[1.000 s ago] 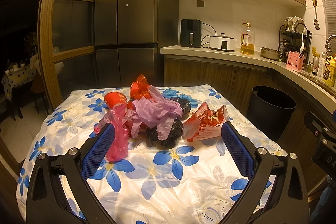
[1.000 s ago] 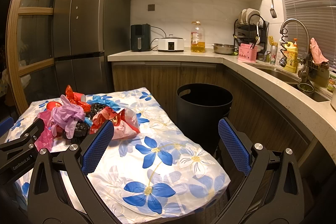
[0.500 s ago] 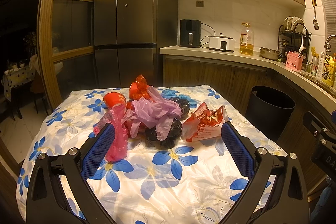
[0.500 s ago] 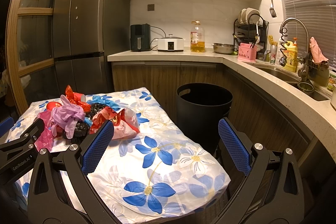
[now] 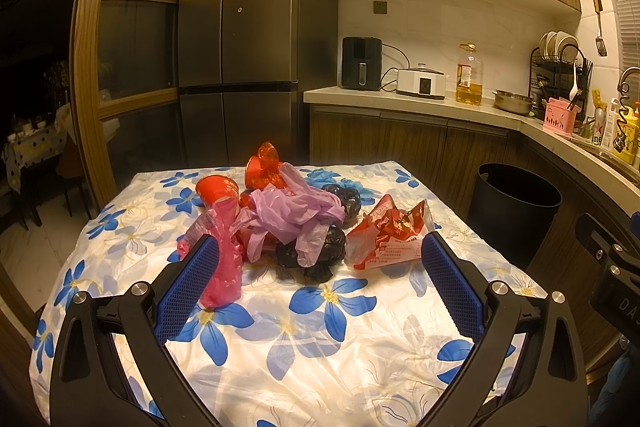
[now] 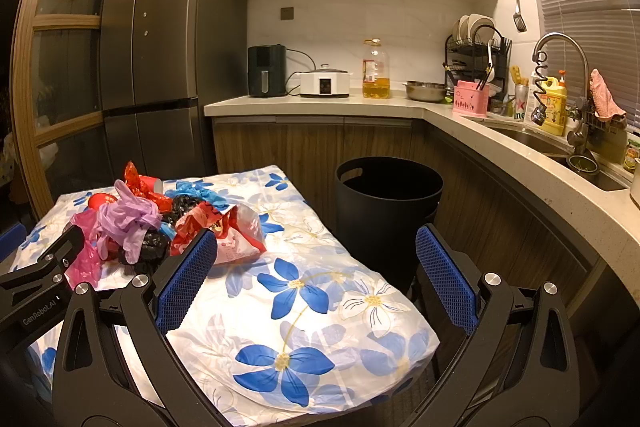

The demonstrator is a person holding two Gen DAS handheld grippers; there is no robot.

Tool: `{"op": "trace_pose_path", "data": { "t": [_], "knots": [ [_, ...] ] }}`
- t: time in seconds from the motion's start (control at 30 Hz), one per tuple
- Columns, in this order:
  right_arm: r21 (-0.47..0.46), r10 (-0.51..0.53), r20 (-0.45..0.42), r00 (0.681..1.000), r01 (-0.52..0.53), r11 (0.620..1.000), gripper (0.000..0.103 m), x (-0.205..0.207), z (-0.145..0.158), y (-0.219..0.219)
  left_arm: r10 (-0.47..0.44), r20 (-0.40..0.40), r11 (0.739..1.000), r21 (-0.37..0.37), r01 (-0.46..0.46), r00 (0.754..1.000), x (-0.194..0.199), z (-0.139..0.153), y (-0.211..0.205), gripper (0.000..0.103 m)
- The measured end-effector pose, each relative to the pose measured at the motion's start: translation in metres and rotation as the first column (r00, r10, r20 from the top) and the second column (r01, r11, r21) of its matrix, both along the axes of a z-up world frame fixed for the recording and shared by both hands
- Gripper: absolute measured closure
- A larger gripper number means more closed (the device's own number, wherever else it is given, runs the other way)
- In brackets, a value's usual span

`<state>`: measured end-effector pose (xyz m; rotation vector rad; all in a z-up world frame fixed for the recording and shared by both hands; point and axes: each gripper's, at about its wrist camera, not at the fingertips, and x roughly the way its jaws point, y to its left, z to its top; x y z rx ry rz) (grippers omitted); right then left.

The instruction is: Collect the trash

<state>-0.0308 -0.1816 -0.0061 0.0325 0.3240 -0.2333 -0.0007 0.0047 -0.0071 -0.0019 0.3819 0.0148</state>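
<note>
While crumpled trash (image 5: 288, 223) sits heaped at the middle of a table (image 5: 280, 339) draped in a blue-flowered cloth, the left gripper (image 5: 320, 287) hovers before the pile, its blue pads spread wide and empty. The right gripper (image 6: 316, 283), equally splayed, hangs over the table's near corner, beside a black bin (image 6: 388, 207) standing on the floor against the counter (image 6: 440, 115).

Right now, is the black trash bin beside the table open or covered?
Open. The black trash bin has no lid on it; its rim and dark inside show in both views. Whether anything lies at the bottom cannot be told.
</note>
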Motion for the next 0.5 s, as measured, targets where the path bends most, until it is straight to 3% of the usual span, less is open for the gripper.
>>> {"op": "trace_pose_path", "data": {
  "t": [0.5],
  "knots": [
    [0.017,0.002,-0.012,1.000,-0.002,1.000,0.005,0.0037,-0.0082,-0.0021,0.000,-0.005,1.000,-0.003,0.000,1.000,0.0016,-0.0018,-0.0011,0.005]
  ]
}}
